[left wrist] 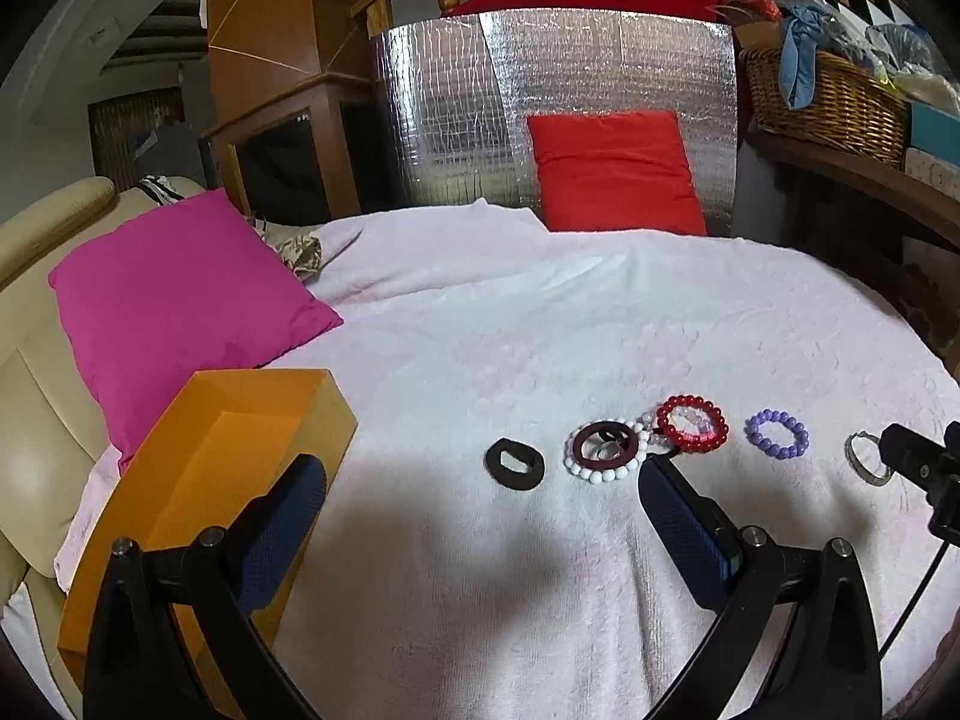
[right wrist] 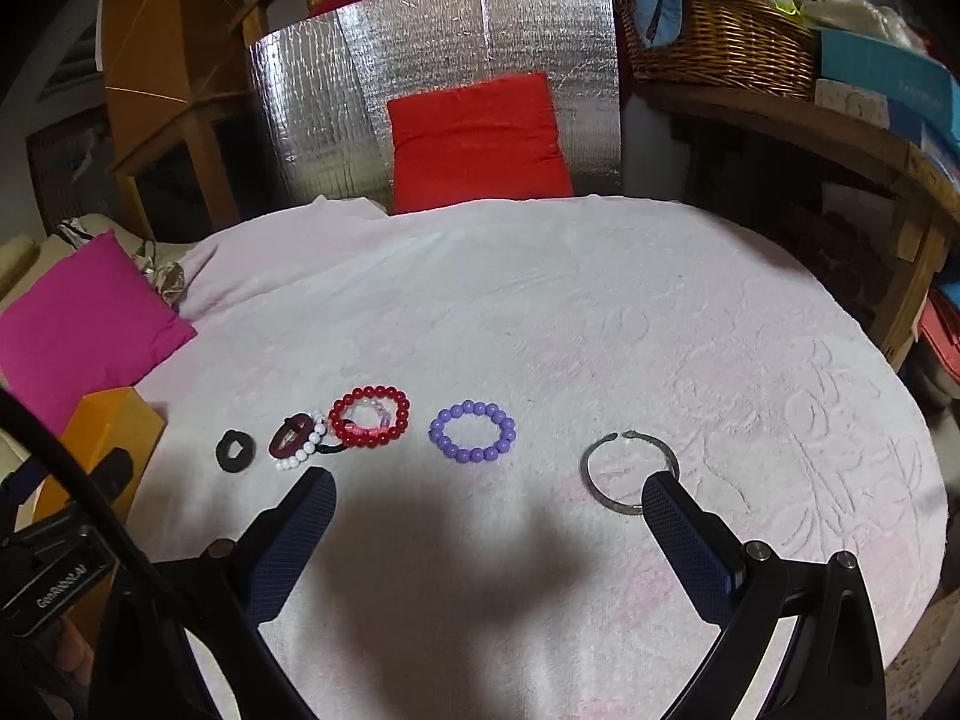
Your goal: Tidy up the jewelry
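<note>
jewelry lies in a row on the pale pink towel (right wrist: 540, 312) ahead of both tools. left gripper (left wrist: 480, 504): spread wide, grasping nothing, touching nothing; its left finger sits in front of the orange box (left wrist: 240, 420), its right finger tip just short of the red bead bracelet (left wrist: 692, 423). right gripper (right wrist: 489, 510): also spread wide and empty; its right finger tip overlaps the near edge of the silver bangle (right wrist: 627, 471), contact cannot be confirmed. the purple bead bracelet (right wrist: 473, 431) lies ahead between its fingers.

surface: textured towel over a rounded table. beyond it, a silver foil panel (left wrist: 552, 102), red cushion (left wrist: 615, 171), wicker basket (right wrist: 720, 42); magenta cushion (left wrist: 174, 312) to the left.

count: one black ring (left wrist: 514, 464), one dark red ring (left wrist: 606, 450) on one white bead bracelet (left wrist: 600, 474), one red, one purple, one bangle.
</note>
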Motion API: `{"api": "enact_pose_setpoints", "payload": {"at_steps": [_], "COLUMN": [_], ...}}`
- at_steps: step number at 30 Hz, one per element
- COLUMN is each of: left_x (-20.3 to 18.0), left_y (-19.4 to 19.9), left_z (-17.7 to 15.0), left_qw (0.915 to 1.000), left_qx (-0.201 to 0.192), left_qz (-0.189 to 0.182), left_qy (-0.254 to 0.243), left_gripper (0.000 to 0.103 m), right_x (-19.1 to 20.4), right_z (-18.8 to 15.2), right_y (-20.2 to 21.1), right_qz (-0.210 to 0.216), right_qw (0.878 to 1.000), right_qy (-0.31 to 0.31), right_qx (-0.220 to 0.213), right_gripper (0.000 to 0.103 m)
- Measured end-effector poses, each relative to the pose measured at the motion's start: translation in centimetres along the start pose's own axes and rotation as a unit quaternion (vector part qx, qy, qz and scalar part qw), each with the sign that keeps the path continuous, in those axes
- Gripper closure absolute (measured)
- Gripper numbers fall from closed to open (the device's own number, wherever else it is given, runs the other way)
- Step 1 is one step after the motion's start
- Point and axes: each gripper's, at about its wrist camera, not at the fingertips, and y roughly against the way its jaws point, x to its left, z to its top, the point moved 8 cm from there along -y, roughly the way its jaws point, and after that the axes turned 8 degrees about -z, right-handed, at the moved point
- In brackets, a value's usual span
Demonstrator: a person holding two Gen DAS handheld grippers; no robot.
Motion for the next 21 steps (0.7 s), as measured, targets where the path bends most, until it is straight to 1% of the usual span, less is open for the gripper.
{"api": "enact_pose_setpoints", "payload": {"at_steps": [4, 21], "left_x": [0.2, 0.3], "left_y": [-0.2, -0.4], "left_z": [-0.3, -0.5], "left_qw": [0.9999, 0.9997], "left_qx": [0.009, 0.009], "left_qz": [0.004, -0.001], "left_qy": [0.003, 0.022], "left_gripper": [0.000, 0.000], "right_x": [0.3, 1.3], "right_z": [0.1, -0.1], "right_y": [0.4, 0.6], "right_qz": [0.006, 0.010], "right_qw": [1.000, 1.000], "right_qy": [0.001, 0.011], "right_qx": [-0.005, -0.007], "right_gripper": [0.000, 0.000]}}
